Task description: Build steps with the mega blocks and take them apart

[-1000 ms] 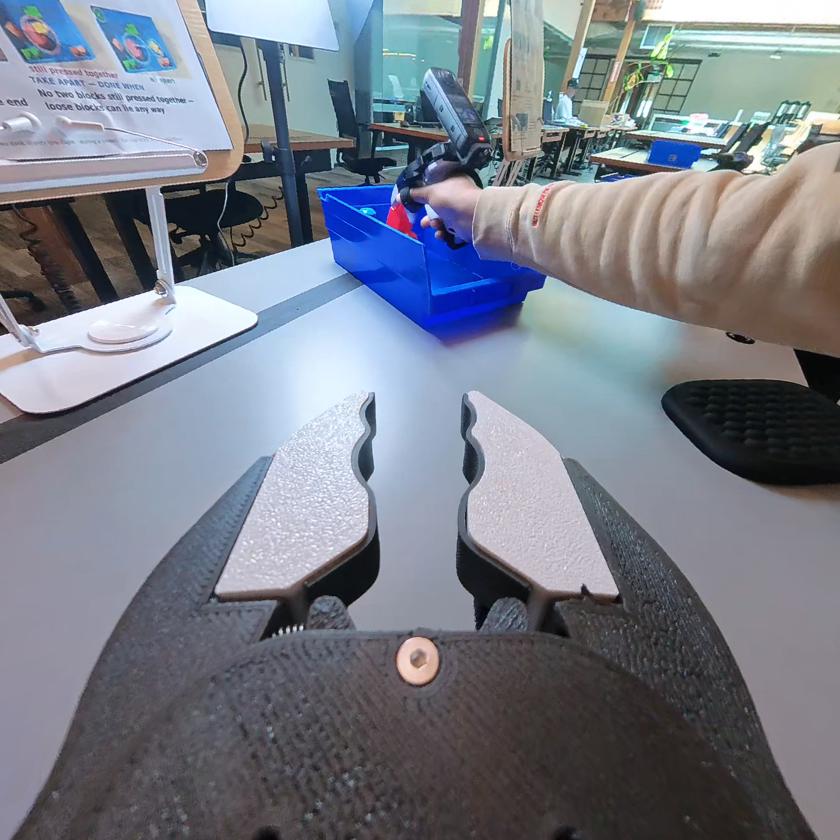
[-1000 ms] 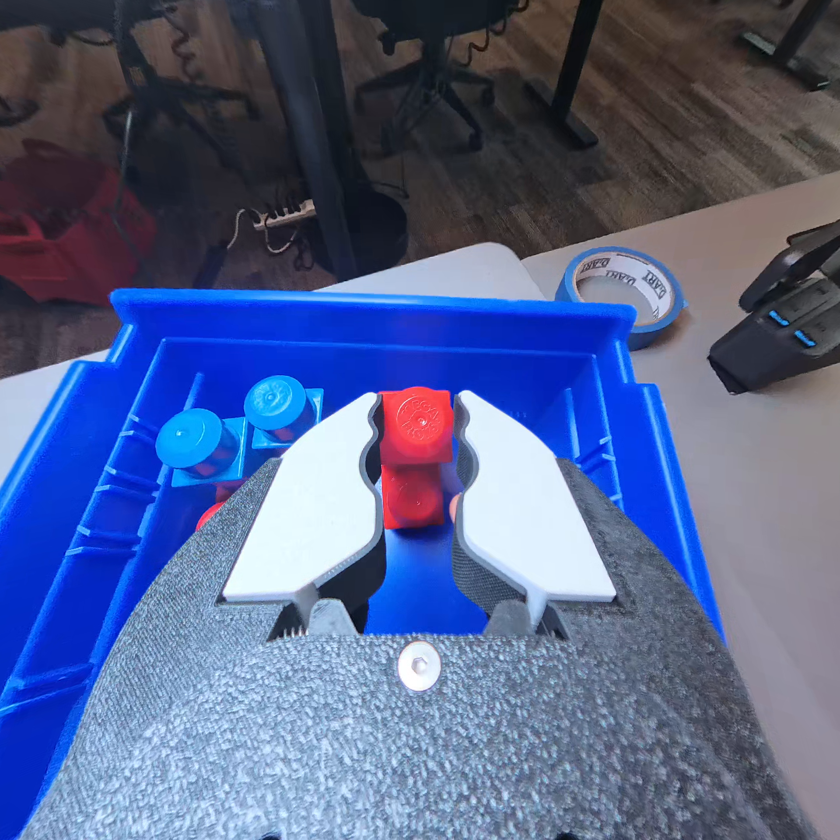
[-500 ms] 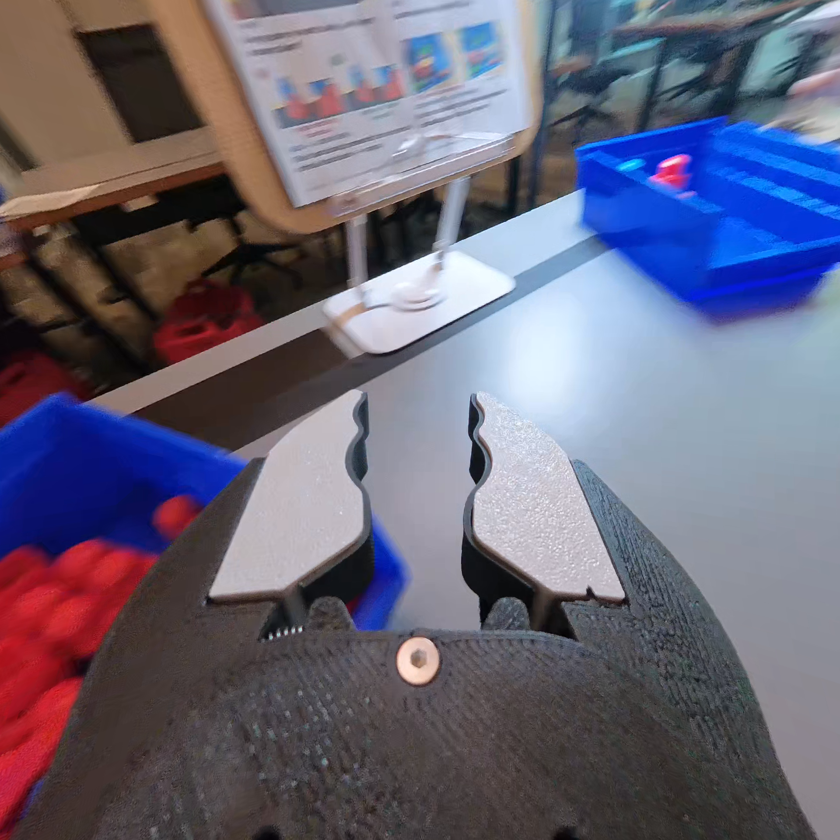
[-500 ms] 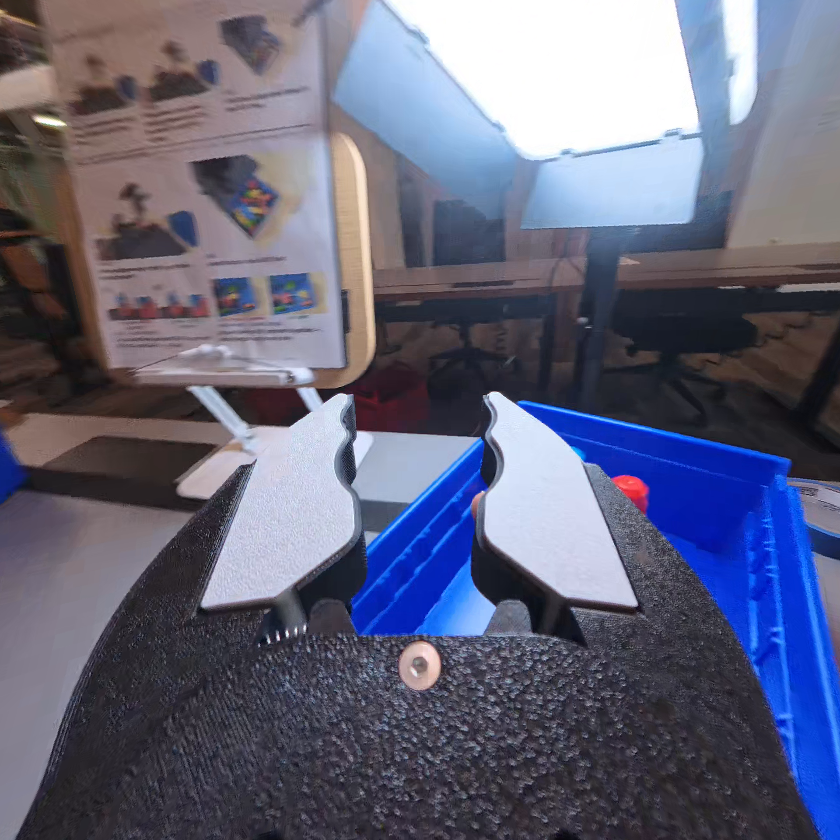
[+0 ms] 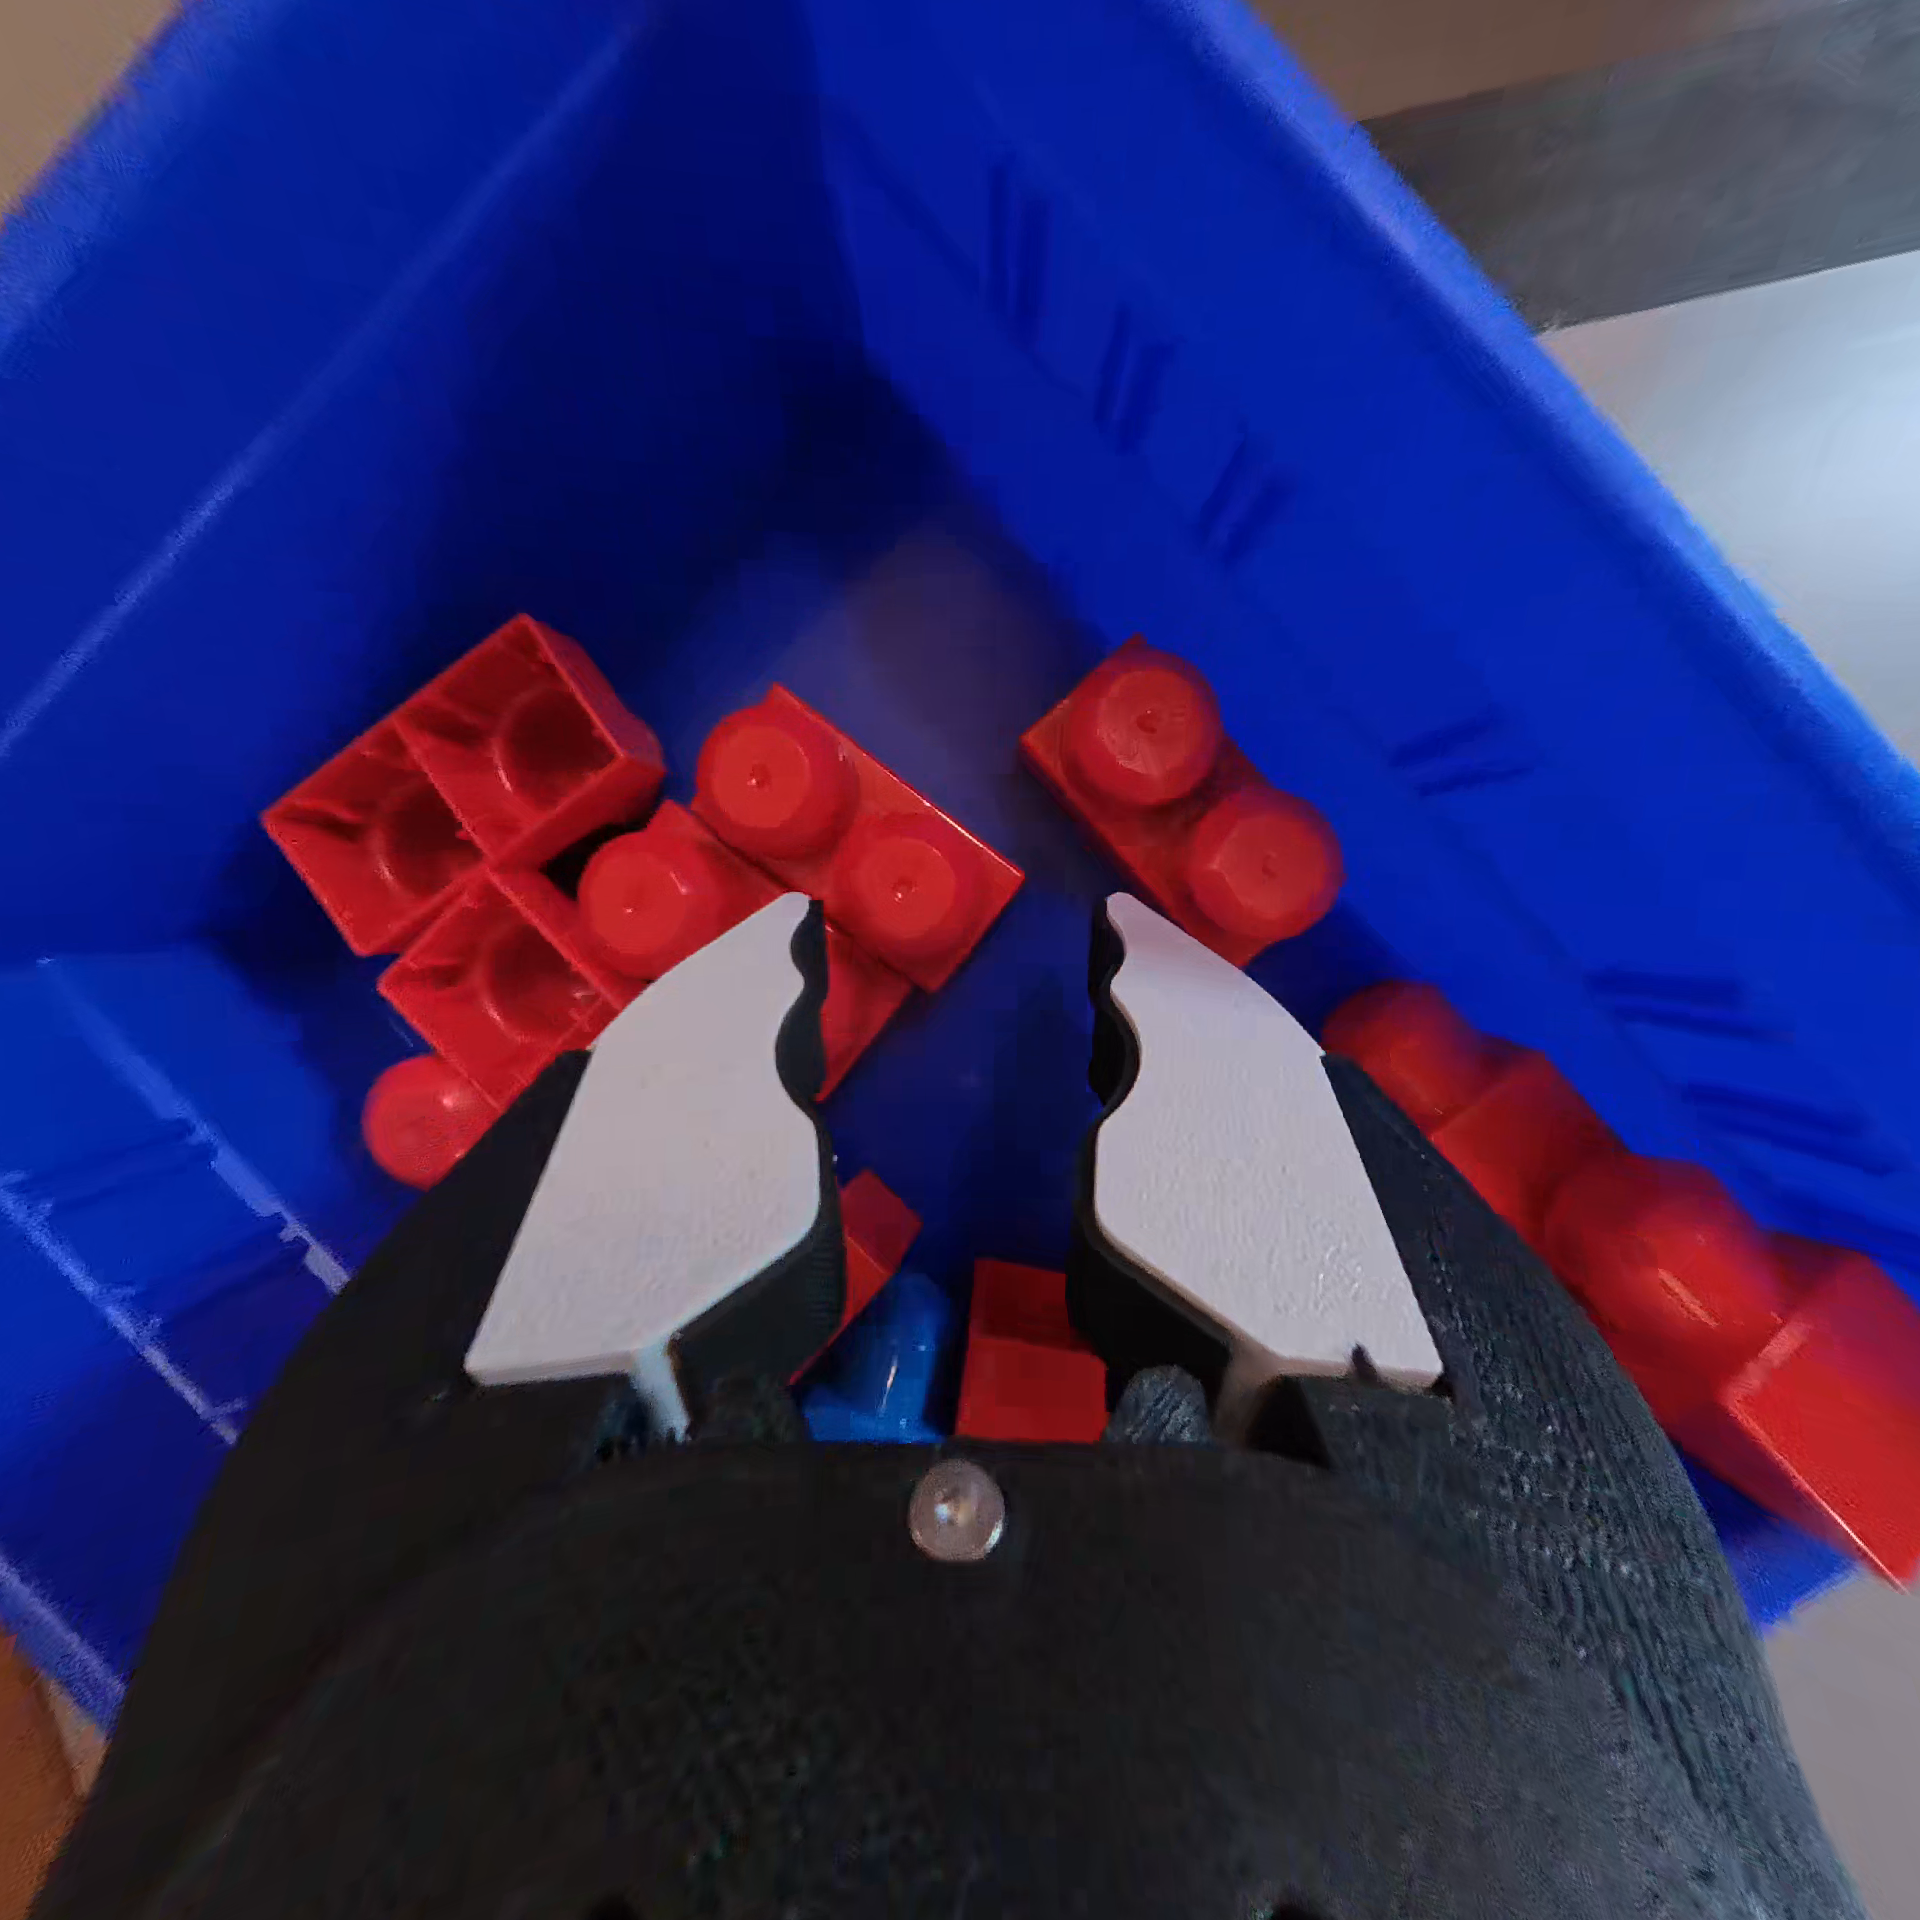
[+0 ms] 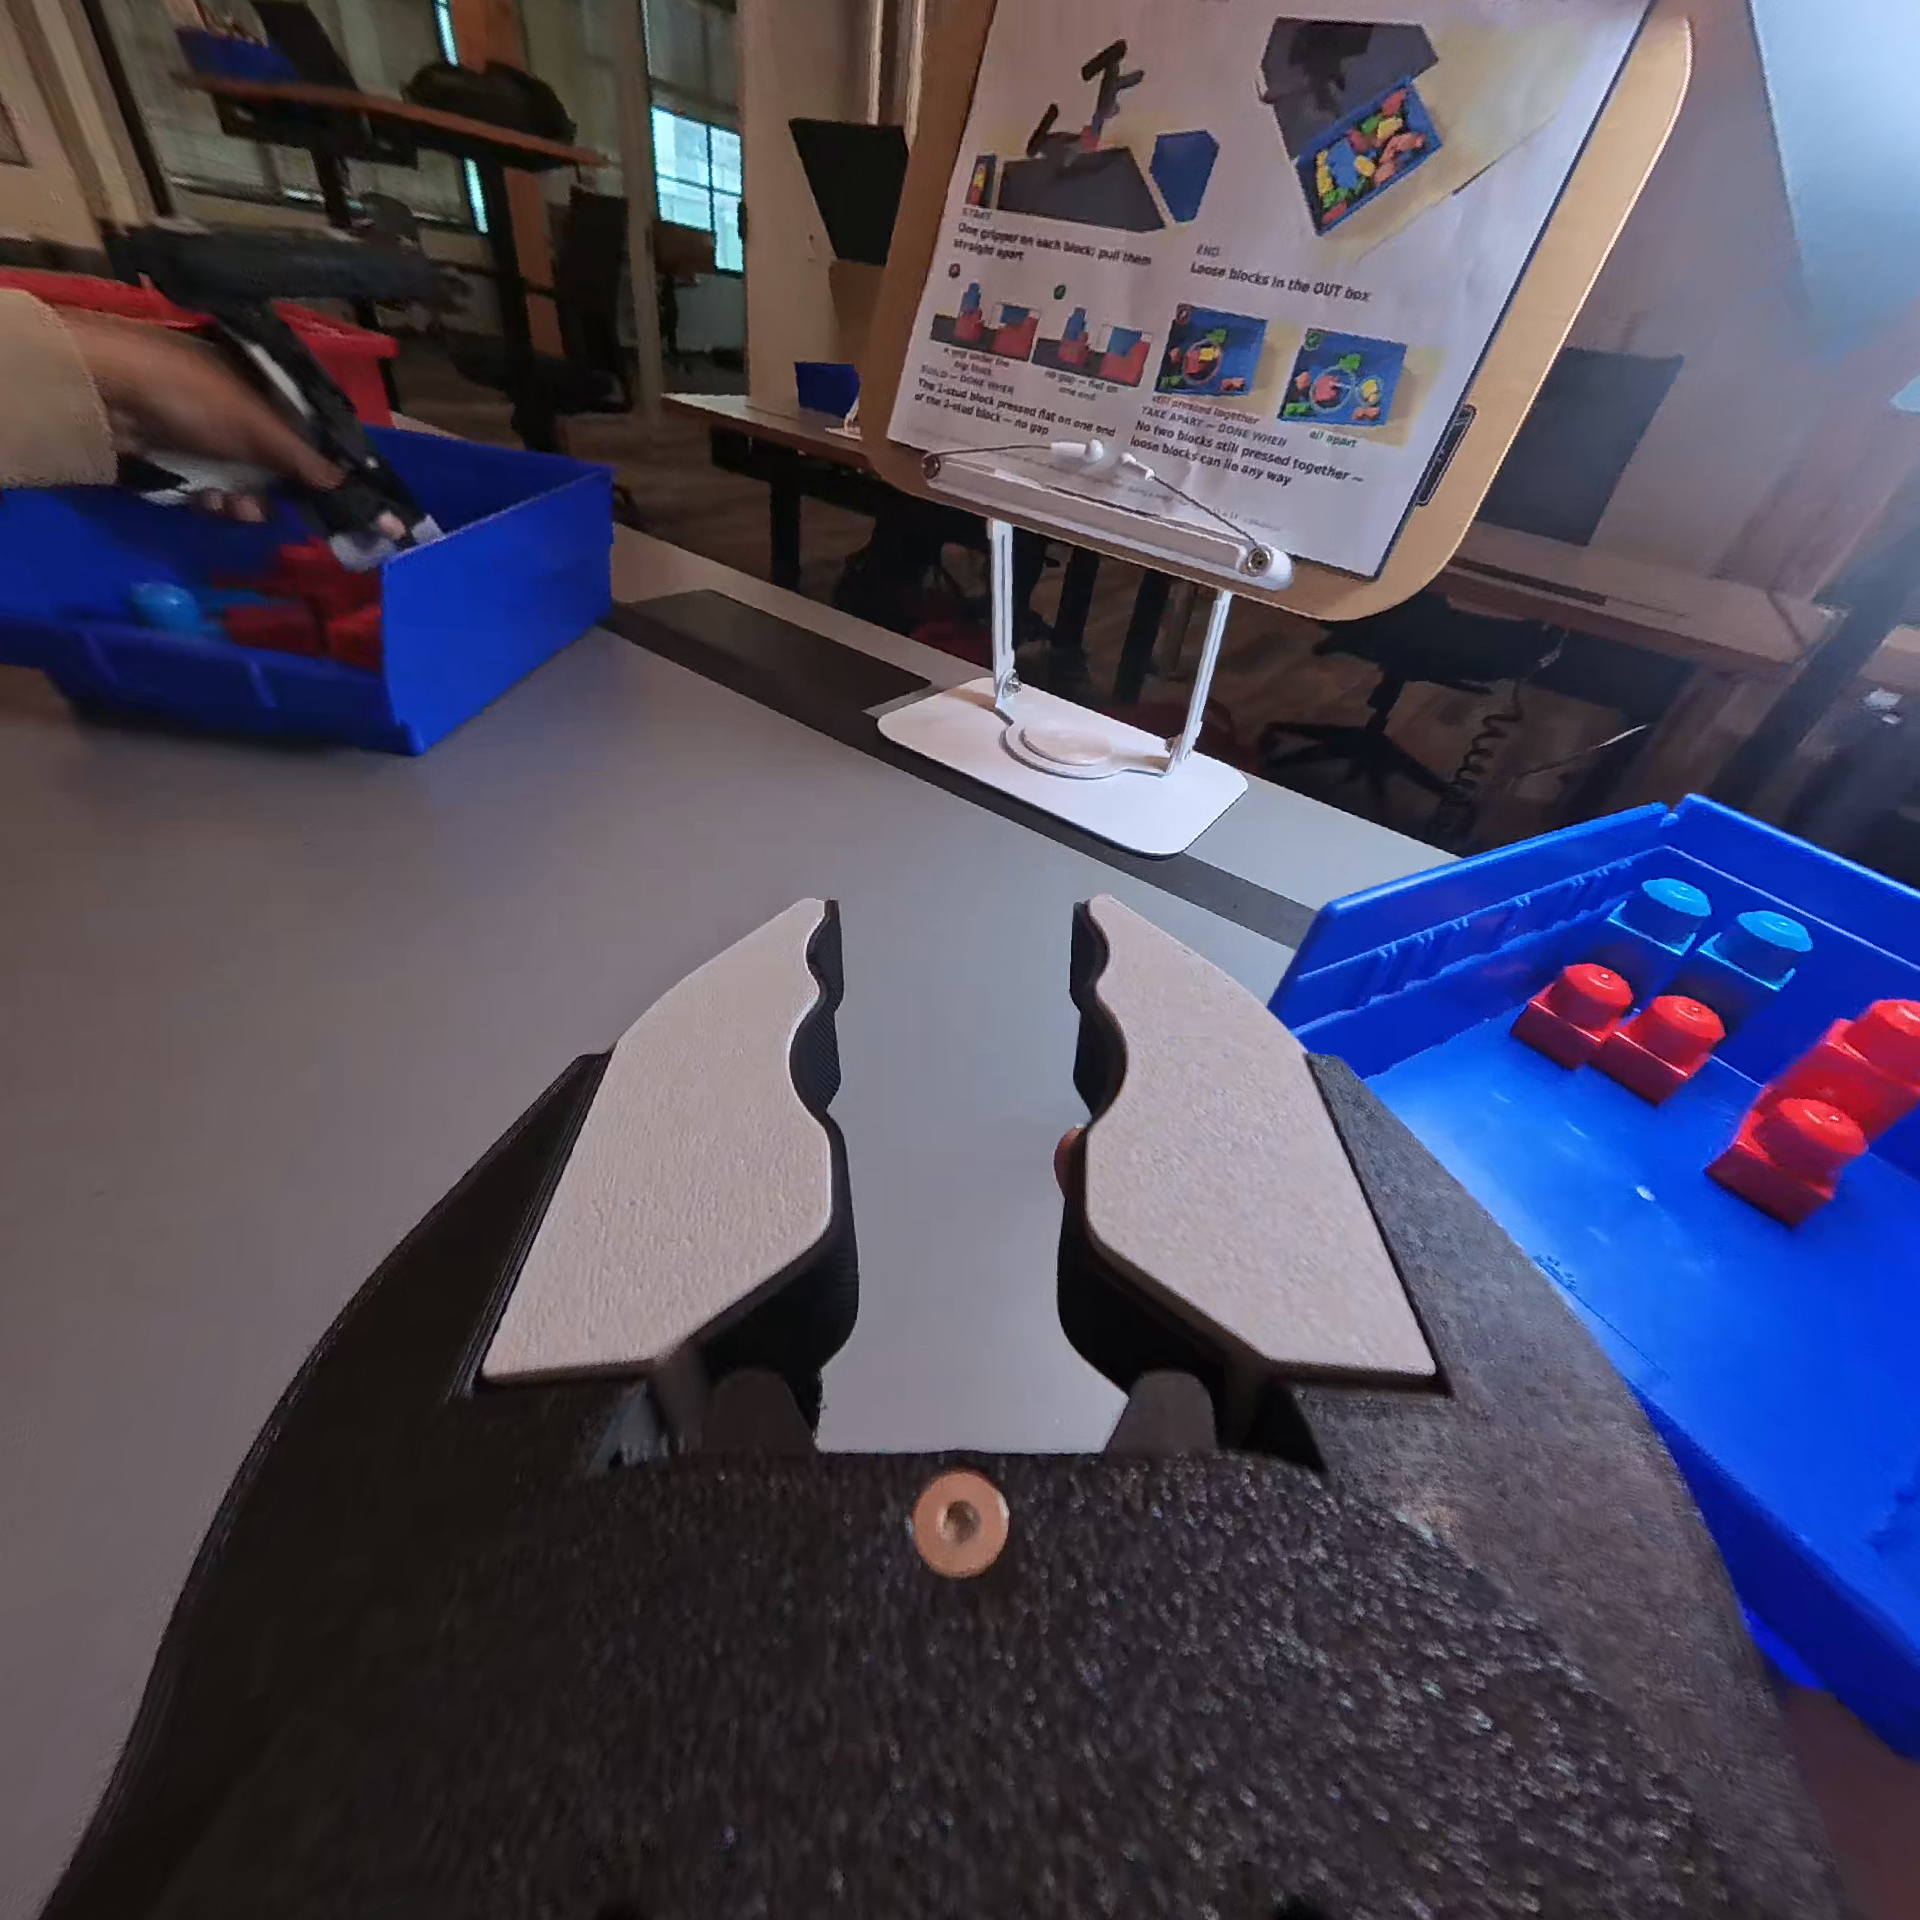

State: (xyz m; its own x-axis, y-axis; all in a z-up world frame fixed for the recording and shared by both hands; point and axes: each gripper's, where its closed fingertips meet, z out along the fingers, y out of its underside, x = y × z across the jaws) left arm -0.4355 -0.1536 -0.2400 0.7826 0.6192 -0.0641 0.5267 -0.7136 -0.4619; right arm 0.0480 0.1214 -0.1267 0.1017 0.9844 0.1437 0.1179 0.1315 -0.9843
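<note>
The left claw [image 5: 956, 935] is pointed down into a blue bin [image 5: 520, 364], its jaws held apart at a moderate gap with nothing gripped between them. Red blocks are scattered around its tips: a two-stud block [image 5: 852, 831] is seen just ahead of the left fingertip, seemingly touching it, and another two-stud block [image 5: 1195, 800] lies ahead and to the right, clear of the right fingertip. Two hollow undersides are shown by the upturned blocks [image 5: 457, 800] farther left. More red blocks [image 5: 1621, 1236] are piled along the bin wall to the right of the claw, blurred. Under the jaws, near the palm, a blue block [image 5: 883, 1371] and a red block [image 5: 1023, 1361] are glimpsed.

The right claw [image 6: 951, 925] is held over the bare grey table [image 6: 312, 987], jaws apart and empty. To its right a second blue bin [image 6: 1403, 977] is seen, with red blocks [image 6: 1621, 1029] and two blue blocks [image 6: 1704, 935] standing studs-up inside. Ahead of the claw, an instruction board [image 6: 1247, 260] is propped on a white stand [image 6: 1060, 758]. Far to the left, the first bin [image 6: 499, 582] is seen again, with the other claw [image 6: 364, 509] dipped into it by a blurred hand [image 6: 208, 416].
</note>
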